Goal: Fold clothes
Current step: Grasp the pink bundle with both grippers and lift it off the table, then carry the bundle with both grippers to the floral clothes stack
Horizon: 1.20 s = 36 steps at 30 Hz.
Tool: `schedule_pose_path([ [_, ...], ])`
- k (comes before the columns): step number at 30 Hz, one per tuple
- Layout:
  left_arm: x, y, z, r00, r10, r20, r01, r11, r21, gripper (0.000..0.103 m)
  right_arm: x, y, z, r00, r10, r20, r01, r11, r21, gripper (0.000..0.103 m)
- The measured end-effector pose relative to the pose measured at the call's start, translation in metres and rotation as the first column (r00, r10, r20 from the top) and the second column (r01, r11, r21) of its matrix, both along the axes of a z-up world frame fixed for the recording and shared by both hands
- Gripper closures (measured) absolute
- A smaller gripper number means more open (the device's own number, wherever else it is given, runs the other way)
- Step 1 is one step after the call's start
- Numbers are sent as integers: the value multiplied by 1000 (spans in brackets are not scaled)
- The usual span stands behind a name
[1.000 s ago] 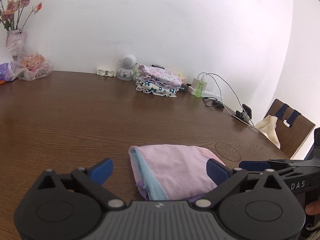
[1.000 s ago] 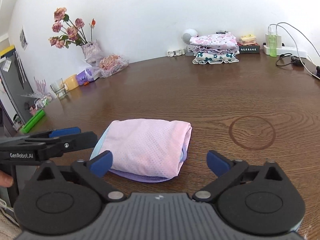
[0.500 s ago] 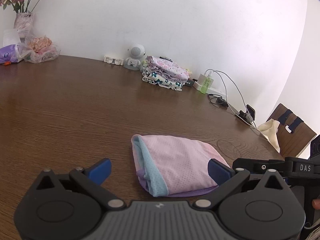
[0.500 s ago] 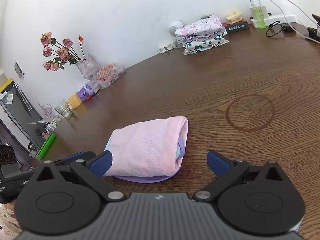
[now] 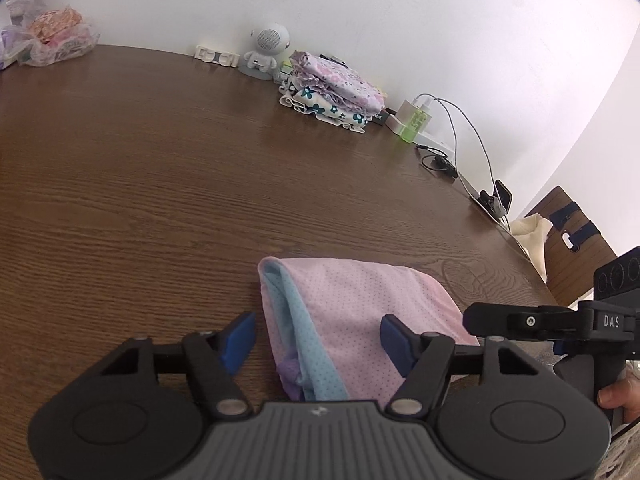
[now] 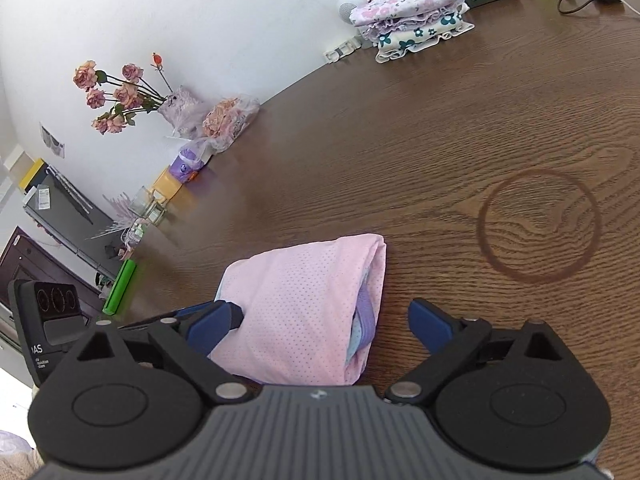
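Note:
A folded pink mesh garment (image 5: 360, 312) with a light blue and purple lining lies on the brown wooden table (image 5: 160, 184). My left gripper (image 5: 316, 340) is open, its jaws astride the garment's near left end. In the right wrist view the same garment (image 6: 304, 312) lies between the open jaws of my right gripper (image 6: 320, 326), at its right end. The right gripper also shows at the right edge of the left wrist view (image 5: 520, 320). The left gripper shows at the left of the right wrist view (image 6: 192, 316).
A stack of folded floral clothes (image 5: 332, 92) sits by the far wall, next to a small white robot figure (image 5: 266, 50). A charger, a green bottle and cables (image 5: 440, 136) lie at the right. A chair (image 5: 576, 248) stands past the table edge. A vase of flowers (image 6: 132, 96) and jars stand at the left.
Both grippers have dropped lower and closer to the garment, so it sits between each pair of jaws. The garment has not moved.

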State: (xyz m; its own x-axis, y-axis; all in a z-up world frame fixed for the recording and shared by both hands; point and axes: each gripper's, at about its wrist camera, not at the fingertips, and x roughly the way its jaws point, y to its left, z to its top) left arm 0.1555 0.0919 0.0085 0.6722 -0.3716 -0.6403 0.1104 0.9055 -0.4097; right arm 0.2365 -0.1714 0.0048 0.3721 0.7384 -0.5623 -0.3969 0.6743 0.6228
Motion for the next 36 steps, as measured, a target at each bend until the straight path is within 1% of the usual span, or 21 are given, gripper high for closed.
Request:
schedule_pose_path([
  [1, 3, 0, -1, 1000, -8, -9, 8, 1000, -4, 59, 2, 2, -1, 1000, 10, -9, -10, 1000, 4, 20],
  [2, 7, 1, -1, 1000, -17, -18, 17, 1000, -9, 60, 3, 4, -2, 1000, 16, -16, -16, 1000, 9, 29],
  [4, 12, 0, -3, 999, -26, -28, 25, 1000, -17, 63, 5, 6, -4, 1000, 10, -12, -10, 1000, 11, 36],
  [6, 19, -3, -4, 999, -20, -25, 19, 999, -36, 66, 8, 8, -5, 1000, -4, -3, 4, 1000, 9, 51],
  [7, 24, -4, -6, 1000, -13, -22, 12, 999, -46, 66, 12, 7, -7, 1000, -9, -2, 9, 1000, 15, 54],
  [9, 36, -7, -8, 1000, -2, -16, 1, 998, -65, 66, 23, 2, -11, 999, -38, -18, 39, 999, 32, 64],
  [14, 66, -16, -12, 1000, -4, -9, 3, 996, -94, 69, 53, -18, -17, 996, -83, -40, 85, 995, 56, 69],
  [17, 72, -20, -14, 1000, -2, -8, 1, 995, -98, 70, 62, -25, -22, 993, -95, -64, 100, 992, 75, 75],
  [18, 72, -20, -15, 1000, 1, -9, -2, 995, -103, 72, 64, -26, -24, 993, -97, -69, 103, 991, 81, 76],
  [20, 73, -18, -17, 1000, 11, -16, -13, 992, -129, 75, 66, -27, -26, 992, -100, -76, 106, 990, 89, 77],
  [22, 74, -15, -21, 1000, 14, -20, -17, 987, -161, 82, 67, -28, -29, 991, -101, -82, 109, 989, 100, 79],
  [24, 74, -14, -24, 999, 26, -19, -29, 982, -189, 83, 69, -28, -32, 991, -99, -92, 110, 986, 123, 83],
  [27, 76, -11, -24, 999, 42, -10, -43, 974, -223, 86, 72, -29, -35, 989, -106, -98, 122, 978, 167, 86],
  [31, 79, -11, -8, 998, 54, 41, -42, 964, -261, 87, 77, -30, -27, 988, -127, -82, 142, 969, 201, 87],
  [33, 81, -13, 6, 996, 52, 79, -30, 965, -262, 87, 80, -30, -16, 989, -134, -59, 143, 966, 213, 87],
  [36, 85, -18, 32, 988, 39, 151, 0, 968, -251, 87, 82, -33, 9, 990, -140, 3, 135, 965, 225, 87],
])
